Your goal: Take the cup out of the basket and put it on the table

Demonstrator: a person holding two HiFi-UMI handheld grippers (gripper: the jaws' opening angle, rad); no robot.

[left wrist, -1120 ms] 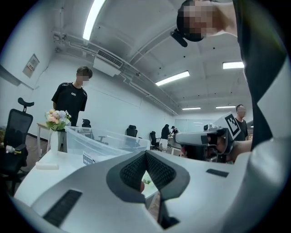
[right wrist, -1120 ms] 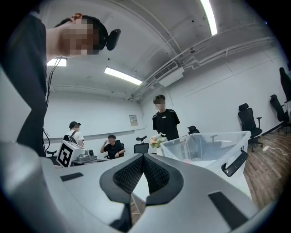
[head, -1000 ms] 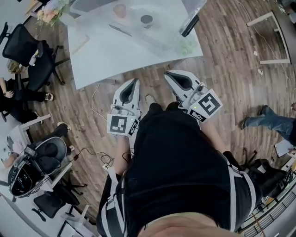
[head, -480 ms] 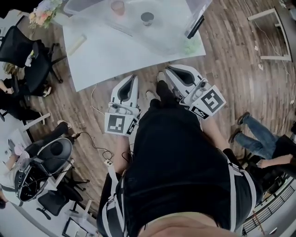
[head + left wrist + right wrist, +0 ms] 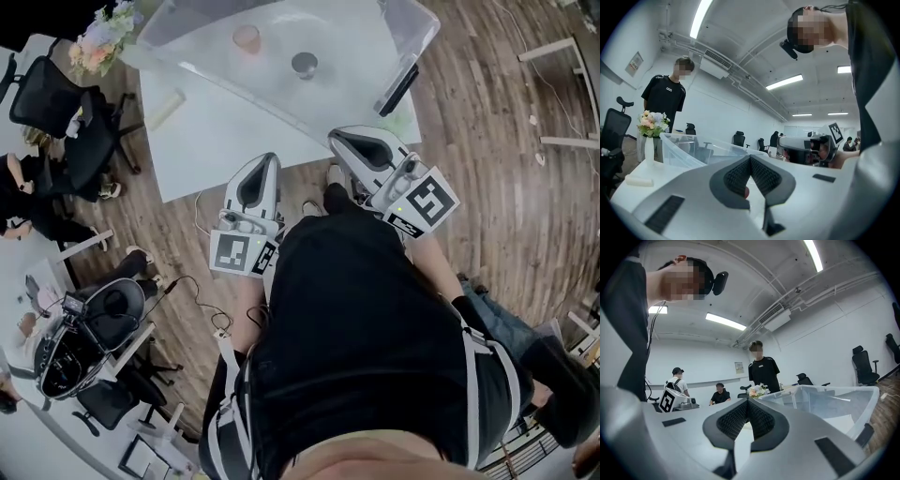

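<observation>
Two cups (image 5: pixel 247 38) (image 5: pixel 304 64), one basket (image 5: pixel 417 28)

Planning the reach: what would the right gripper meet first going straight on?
Probably the clear basket: its near wall starts just right of where the right gripper aims. It may instead pass over the table toward the flowers. Depth unclear.

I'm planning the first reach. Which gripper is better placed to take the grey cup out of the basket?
Right, probably. The right gripper sits nearer the basket and the grey cup; the left gripper hangs farther back. Both jaws are shut and empty.
</observation>
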